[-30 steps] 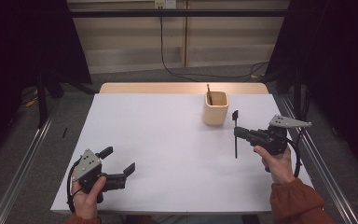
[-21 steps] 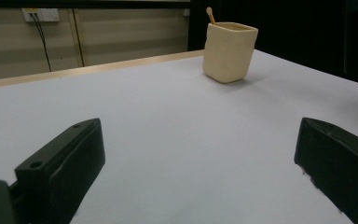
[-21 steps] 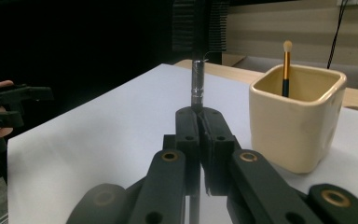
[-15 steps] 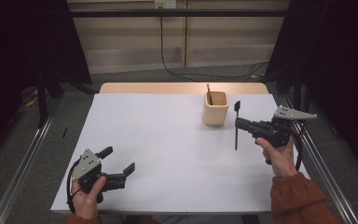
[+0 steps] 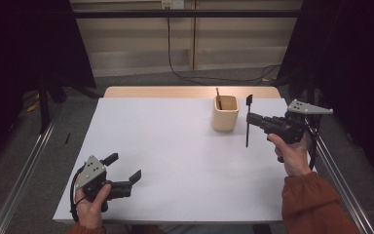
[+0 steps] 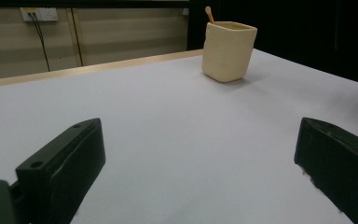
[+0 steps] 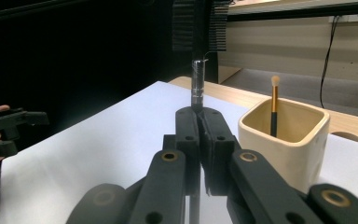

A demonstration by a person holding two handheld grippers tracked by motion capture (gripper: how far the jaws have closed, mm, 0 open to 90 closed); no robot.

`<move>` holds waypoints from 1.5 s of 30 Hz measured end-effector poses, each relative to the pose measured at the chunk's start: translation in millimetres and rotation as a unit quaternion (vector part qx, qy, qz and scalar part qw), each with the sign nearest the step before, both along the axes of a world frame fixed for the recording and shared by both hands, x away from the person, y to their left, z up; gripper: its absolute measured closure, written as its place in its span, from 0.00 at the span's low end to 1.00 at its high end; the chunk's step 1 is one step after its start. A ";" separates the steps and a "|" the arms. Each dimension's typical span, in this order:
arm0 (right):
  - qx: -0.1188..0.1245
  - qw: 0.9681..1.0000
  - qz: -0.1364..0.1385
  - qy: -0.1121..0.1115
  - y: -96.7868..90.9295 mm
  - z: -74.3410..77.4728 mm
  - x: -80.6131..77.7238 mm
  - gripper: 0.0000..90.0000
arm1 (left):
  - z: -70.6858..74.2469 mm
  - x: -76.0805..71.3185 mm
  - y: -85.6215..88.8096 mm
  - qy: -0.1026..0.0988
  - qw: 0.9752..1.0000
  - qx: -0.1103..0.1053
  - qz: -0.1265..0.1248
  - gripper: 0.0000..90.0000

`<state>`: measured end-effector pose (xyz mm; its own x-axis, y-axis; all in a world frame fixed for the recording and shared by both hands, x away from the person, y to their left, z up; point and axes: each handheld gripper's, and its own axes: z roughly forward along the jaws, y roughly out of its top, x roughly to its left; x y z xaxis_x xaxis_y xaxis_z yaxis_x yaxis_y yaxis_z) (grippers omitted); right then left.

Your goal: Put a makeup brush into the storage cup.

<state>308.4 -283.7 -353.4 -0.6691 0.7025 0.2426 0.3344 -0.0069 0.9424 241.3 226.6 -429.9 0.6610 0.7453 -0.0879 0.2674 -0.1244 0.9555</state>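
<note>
Right tongs — jaws closed on a black brush, gripping its handle near the middle. The brush hangs upright, bristle head on top, clear of the counter near the far right corner. Just beside it, toward the far edge, stands a beige cup containing one wooden-handled brush; cup and black brush are apart.

Left tongs — jaws wide apart, holding nothing. They sit low over the near left corner, well apart from the cup, in the person's left hand.
</note>
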 end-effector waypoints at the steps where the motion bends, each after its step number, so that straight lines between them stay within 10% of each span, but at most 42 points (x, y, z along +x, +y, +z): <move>1: -0.001 1.000 0.000 -0.001 0.4 0.8 1.0 0.96 | 0.0 0.1 0.3 0.000 1.000 0.000 -0.001 0.02; 45: -0.033 0.999 -0.028 -0.025 25.7 33.7 69.7 0.96 | -0.1 0.5 -0.6 0.000 1.000 -0.001 -0.007 0.02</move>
<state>378.1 -258.1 -319.7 -0.6391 0.7521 0.1609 0.2874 0.0395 0.9570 241.8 226.0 -430.0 0.6717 0.7354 -0.0889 0.2649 -0.1264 0.9559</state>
